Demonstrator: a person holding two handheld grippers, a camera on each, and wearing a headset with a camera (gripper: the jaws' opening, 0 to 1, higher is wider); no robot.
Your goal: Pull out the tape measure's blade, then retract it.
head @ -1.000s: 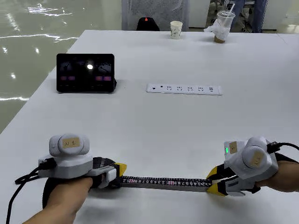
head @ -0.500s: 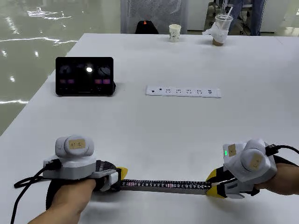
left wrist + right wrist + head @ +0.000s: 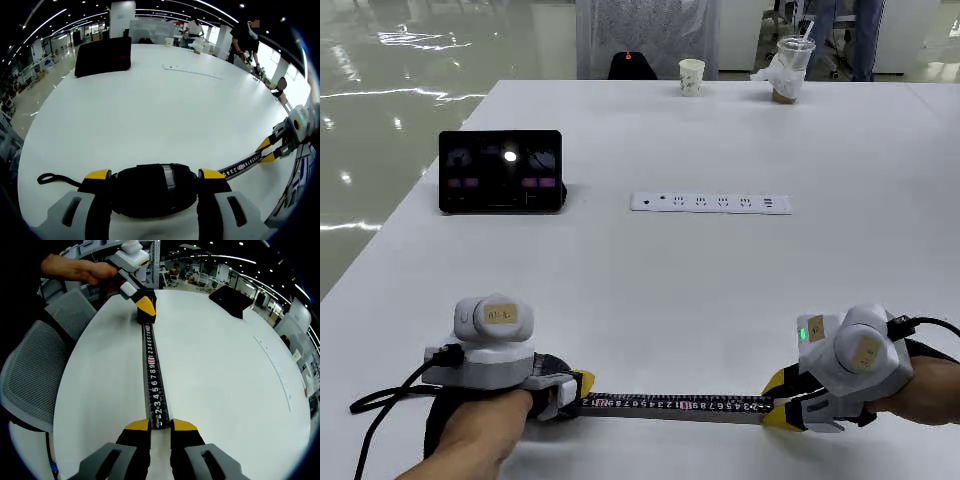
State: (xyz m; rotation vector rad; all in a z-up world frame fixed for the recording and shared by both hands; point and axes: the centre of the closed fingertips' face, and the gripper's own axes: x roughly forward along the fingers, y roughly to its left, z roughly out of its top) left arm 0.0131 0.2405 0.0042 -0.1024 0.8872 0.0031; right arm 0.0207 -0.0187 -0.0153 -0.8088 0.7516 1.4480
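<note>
A white tabletop (image 3: 720, 290) seen from above. Near its front edge, the left tongs (image 3: 155, 174) are clamped around the tape measure (image 3: 150, 192), with one yellow tip on each side of its black case. The blade (image 3: 152, 375) lies flat along the tabletop and reaches the right tongs (image 3: 160, 425), whose tips pinch its free end — the two tongs are well apart. Farther back are a dark tablet (image 3: 501, 171), a white power strip (image 3: 710, 203), a paper cup (image 3: 691, 76) and a plastic cup (image 3: 790, 65).

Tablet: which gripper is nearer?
Left. The left gripper, holding the tape measure case, sits in front of the tablet; the right gripper, pinching the blade, is farther off to its right.
</note>
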